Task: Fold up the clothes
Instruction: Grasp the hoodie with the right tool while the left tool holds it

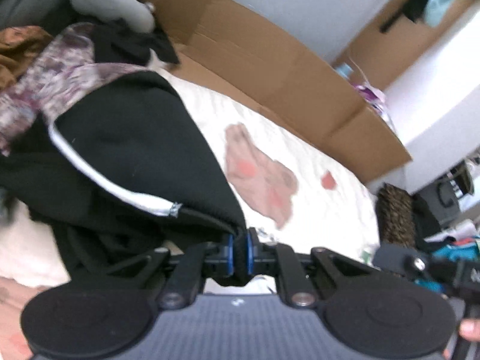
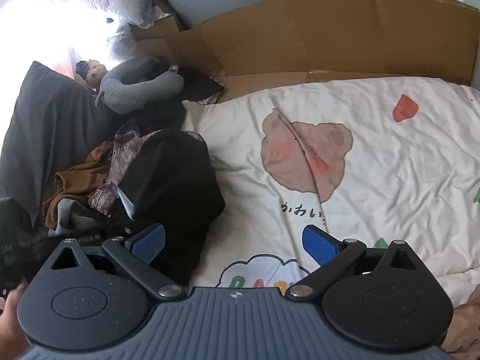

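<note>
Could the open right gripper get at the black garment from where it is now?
Probably yes. The right gripper is open and empty, and the black garment lies just ahead of its left finger on the white quilt, nothing between them. The left gripper already pinches its edge.

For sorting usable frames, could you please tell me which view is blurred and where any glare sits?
Left wrist view: smeared throughout, the black garment and cardboard soft-edged. Right wrist view: sharp, but window glare washes out the upper left corner beside the grey pillow.
</note>
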Demonstrator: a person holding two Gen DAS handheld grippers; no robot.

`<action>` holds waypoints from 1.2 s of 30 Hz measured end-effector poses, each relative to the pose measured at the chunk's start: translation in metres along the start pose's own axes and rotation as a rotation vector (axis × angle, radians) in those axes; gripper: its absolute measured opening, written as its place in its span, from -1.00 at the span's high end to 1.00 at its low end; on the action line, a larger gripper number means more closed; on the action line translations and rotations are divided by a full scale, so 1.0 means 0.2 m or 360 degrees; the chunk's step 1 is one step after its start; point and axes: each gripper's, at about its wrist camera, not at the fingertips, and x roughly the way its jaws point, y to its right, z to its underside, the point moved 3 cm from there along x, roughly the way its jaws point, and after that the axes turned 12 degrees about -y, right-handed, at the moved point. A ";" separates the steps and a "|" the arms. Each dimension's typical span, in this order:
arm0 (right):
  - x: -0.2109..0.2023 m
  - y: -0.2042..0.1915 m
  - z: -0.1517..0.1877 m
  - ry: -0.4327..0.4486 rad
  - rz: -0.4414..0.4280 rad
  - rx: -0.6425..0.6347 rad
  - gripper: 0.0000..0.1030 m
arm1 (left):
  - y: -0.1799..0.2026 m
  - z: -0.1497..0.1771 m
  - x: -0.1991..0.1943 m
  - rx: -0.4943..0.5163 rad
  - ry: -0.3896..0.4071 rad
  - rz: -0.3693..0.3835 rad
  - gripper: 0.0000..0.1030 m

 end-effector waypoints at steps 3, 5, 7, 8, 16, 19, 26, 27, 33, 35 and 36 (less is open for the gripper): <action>0.04 0.00 -0.01 -0.0023 -0.0009 -0.0004 -0.95 | 0.06 0.06 0.06 0.0065 -0.0043 0.0016 0.83; 0.08 0.00 -0.01 -0.0050 -0.0027 0.0006 -0.95 | 0.09 0.10 0.09 0.0116 -0.0075 0.0011 0.83; 0.12 0.01 -0.01 -0.0084 -0.0064 0.0030 -0.95 | 0.11 0.14 0.13 0.0164 -0.0106 -0.0001 0.83; 0.15 0.01 -0.01 -0.0102 -0.0085 0.0044 -0.95 | 0.12 0.16 0.15 0.0182 -0.0121 -0.0006 0.83; 0.36 0.03 0.06 -0.0230 -0.0208 0.0138 -0.95 | 0.09 0.27 0.27 0.0137 -0.0196 0.0062 0.83; 0.38 0.03 0.08 -0.0240 -0.0213 0.0123 -0.94 | 0.06 0.29 0.29 0.0068 -0.0209 0.0097 0.83; 0.42 -0.01 0.06 -0.0274 -0.0273 0.0092 -0.84 | 0.02 0.34 0.30 0.0003 -0.0219 0.0182 0.83; 0.43 -0.03 0.06 -0.0290 -0.0280 0.0066 -0.80 | 0.01 0.35 0.29 -0.0010 -0.0221 0.0190 0.83; 0.53 -0.05 0.06 -0.0369 -0.0231 0.0006 -0.76 | -0.02 0.37 0.27 -0.0019 -0.0191 0.0269 0.83; 0.57 -0.04 0.05 -0.0425 -0.0203 -0.0012 -0.77 | -0.03 0.37 0.26 -0.0020 -0.0185 0.0295 0.83; 0.60 -0.04 0.05 -0.0461 -0.0193 -0.0032 -0.77 | -0.03 0.38 0.26 -0.0019 -0.0183 0.0314 0.83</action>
